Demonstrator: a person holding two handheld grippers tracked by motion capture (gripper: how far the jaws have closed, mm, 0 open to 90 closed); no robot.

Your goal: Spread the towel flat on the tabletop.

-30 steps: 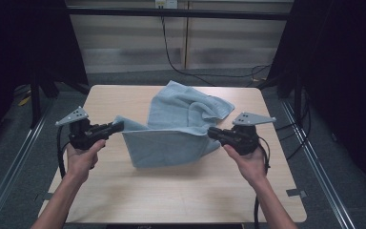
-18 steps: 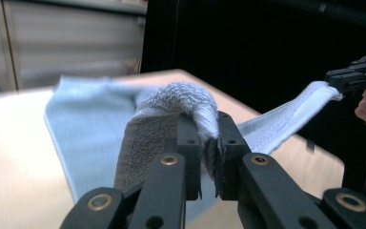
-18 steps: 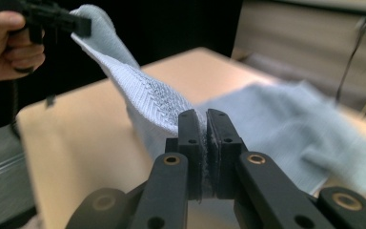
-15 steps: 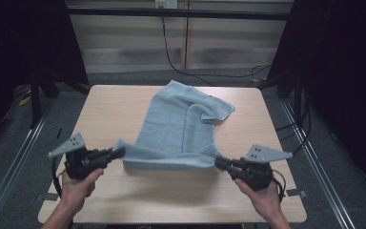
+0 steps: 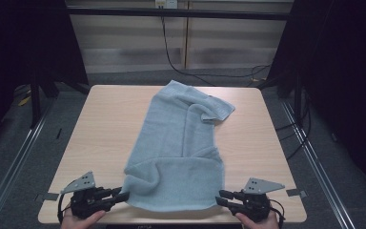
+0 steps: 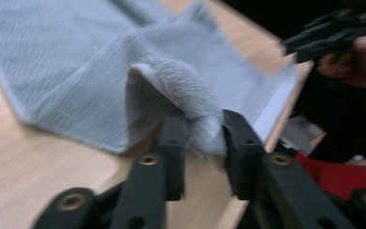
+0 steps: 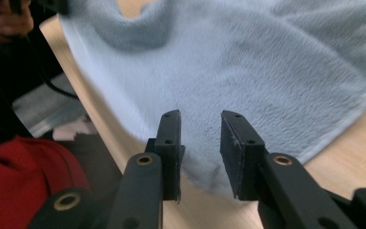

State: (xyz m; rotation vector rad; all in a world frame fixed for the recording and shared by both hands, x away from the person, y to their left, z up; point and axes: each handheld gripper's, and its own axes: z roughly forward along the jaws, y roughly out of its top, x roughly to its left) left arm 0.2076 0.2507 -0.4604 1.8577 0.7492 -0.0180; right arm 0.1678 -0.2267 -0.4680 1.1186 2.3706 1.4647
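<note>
A: Where is the towel?
B: The light blue towel (image 5: 181, 152) lies lengthwise down the middle of the wooden table (image 5: 105, 129), its far end folded over, its near edge at the table's front edge.

A: And the left gripper (image 6: 202, 138)?
B: Its jaws pinch a raised fold at the towel's near left corner.

A: The right gripper (image 7: 200, 143)?
B: Its jaws stand apart over the near right corner, pinching nothing that I can see.
</note>
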